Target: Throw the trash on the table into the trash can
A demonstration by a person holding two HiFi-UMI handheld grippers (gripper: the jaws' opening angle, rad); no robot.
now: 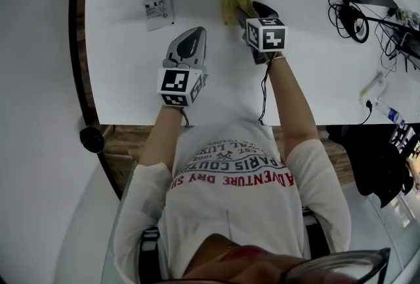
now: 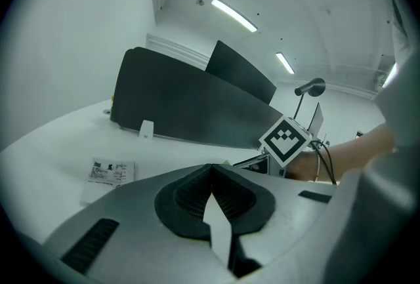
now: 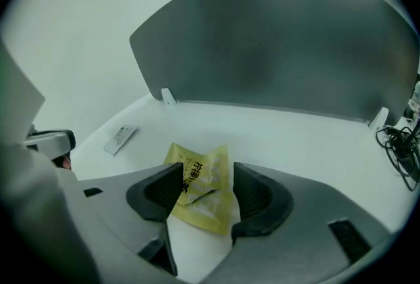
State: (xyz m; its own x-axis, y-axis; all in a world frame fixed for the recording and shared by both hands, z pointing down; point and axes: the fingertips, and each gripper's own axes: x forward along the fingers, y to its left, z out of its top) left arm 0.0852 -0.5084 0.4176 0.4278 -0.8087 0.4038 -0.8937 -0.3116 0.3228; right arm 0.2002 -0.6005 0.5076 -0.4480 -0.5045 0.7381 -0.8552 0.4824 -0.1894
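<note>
A crumpled yellow snack wrapper (image 1: 231, 10) lies on the white table (image 1: 315, 79) near its far edge. My right gripper (image 1: 248, 12) reaches over it from the near side. In the right gripper view the wrapper (image 3: 200, 187) sits between the spread jaws of the right gripper (image 3: 209, 171), and the pads do not press on it. My left gripper (image 1: 190, 37) hovers over bare table to the left, its pads (image 2: 197, 194) meeting at the tip with nothing between them. A white printed packet (image 1: 159, 12) lies flat further left. No trash can shows in any view.
A dark divider panel (image 3: 282, 46) stands along the table's far edge. Black cables (image 1: 351, 17) and small items lie at the far right of the table. The table's left edge (image 1: 88, 79) drops to the floor, where a black round object (image 1: 92, 138) sits.
</note>
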